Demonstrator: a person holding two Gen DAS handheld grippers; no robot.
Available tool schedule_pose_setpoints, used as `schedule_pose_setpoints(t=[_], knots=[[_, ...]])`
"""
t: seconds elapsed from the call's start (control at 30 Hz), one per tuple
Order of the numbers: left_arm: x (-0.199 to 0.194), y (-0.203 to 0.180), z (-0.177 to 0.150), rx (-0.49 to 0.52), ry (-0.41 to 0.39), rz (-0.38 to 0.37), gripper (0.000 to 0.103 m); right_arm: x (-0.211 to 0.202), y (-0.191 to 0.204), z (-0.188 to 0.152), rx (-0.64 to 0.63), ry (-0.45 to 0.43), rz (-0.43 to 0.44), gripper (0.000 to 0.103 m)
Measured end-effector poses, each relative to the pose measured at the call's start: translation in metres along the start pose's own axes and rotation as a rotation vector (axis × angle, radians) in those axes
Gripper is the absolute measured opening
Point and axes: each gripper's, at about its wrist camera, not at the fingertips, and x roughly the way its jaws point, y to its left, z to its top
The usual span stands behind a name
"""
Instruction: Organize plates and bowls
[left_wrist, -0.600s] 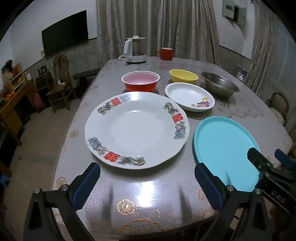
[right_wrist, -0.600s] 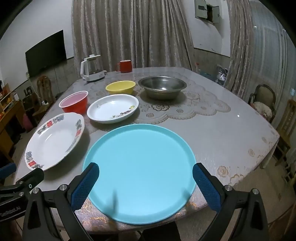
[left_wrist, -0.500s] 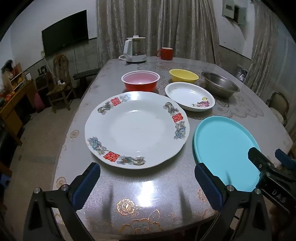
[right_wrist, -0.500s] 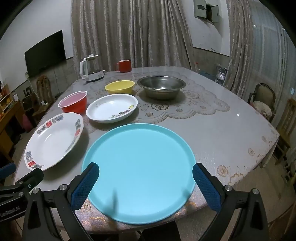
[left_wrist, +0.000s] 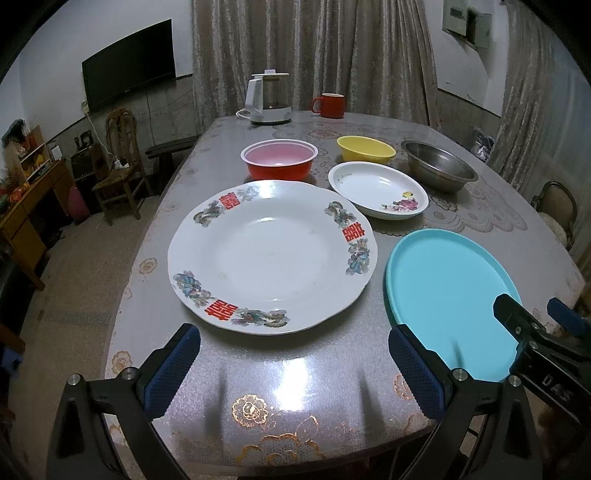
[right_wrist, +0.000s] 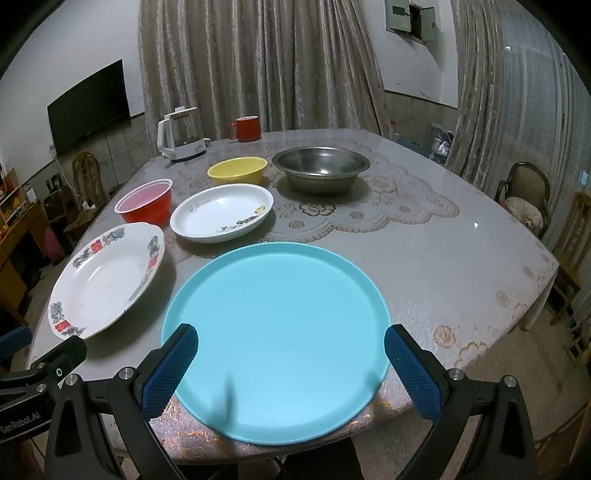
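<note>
**Nothing has moved yet, so pick your first plate**

Compared with a moment ago, basically nothing's shifted. Your left gripper (left_wrist: 293, 369) and right gripper (right_wrist: 290, 369) both hang wide open and empty. The big white plate (left_wrist: 271, 254) and blue plate (right_wrist: 277, 343) sit side by side on the table (right_wrist: 443, 251). I'd slide a finger under a rim, low and slow.

Beige curtains (right_wrist: 258, 66) back a dim room; wall television (left_wrist: 127, 62), wooden chair (left_wrist: 120, 162).

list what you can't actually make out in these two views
- Turquoise plate: near edge hidden in the left wrist view by the left gripper's finger and the right gripper.
- Red mug: inside unseen from this angle in either view.
- Kettle: water level too small to tell.
</note>
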Motion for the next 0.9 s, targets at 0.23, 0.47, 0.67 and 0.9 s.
schedule_pose_setpoints(t=[0.23, 0.47, 0.67, 0.9], knots=[[0.0017, 0.0, 0.0007, -0.01, -0.004, -0.009, 0.103, 0.0006, -0.0018, -0.0009, 0.005, 0.004, -0.006, 0.103], [0.0015, -0.0016, 0.0014, -0.018, -0.015, -0.021, 0.103, 0.0004, -0.0018, -0.0004, 0.007, 0.003, -0.002, 0.103], [0.0024, -0.0026, 0.0004, -0.04, -0.018, -0.059, 0.103, 0.0011, -0.0021, 0.0, 0.009, 0.005, -0.004, 0.103], [0.0024, -0.0041, 0.0004, -0.03, -0.025, -0.051, 0.103, 0.0005, -0.0042, 0.0007, 0.013, 0.004, -0.006, 0.103]])
